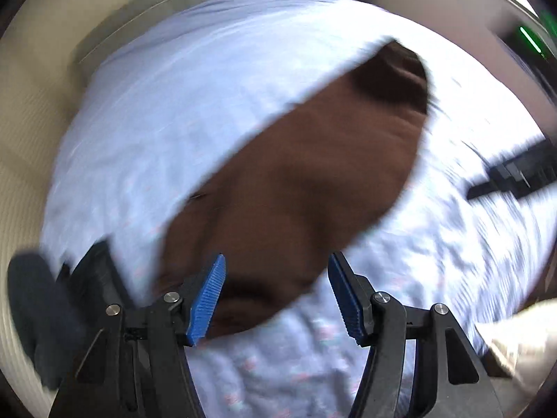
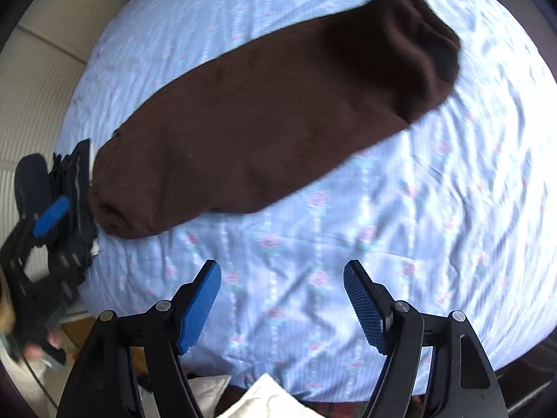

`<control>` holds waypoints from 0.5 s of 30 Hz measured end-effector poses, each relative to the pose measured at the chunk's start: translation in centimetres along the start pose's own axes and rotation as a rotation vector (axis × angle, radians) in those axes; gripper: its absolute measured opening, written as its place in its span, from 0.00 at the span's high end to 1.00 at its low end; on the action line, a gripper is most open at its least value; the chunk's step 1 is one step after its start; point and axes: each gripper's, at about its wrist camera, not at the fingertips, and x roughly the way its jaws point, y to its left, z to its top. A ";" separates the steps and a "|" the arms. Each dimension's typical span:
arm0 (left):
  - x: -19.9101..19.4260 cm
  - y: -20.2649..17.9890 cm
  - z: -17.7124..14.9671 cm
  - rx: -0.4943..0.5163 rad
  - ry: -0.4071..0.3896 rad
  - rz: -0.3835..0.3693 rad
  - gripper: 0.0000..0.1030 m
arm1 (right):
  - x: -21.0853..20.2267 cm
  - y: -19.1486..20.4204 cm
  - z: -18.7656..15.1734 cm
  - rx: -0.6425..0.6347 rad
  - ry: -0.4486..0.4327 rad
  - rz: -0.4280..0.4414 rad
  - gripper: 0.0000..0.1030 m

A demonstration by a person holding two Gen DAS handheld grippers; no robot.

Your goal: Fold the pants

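Note:
Dark brown pants lie lengthwise on a light blue flowered sheet, cuff end at lower left, waist end at upper right. My right gripper is open and empty above the sheet, a short way in front of the pants. My left gripper is open, its blue pads over the near end of the pants; it also shows in the right wrist view beside the cuff. The left wrist view is blurred.
The sheet covers a table or bed with cream ribbed padding beyond its left edge. White cloth lies at the near edge. The other gripper shows dark at the right of the left wrist view.

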 end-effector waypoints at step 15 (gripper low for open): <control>11.4 -8.2 2.4 0.533 0.080 0.143 0.78 | 1.9 -5.0 -3.8 0.093 0.080 0.014 0.28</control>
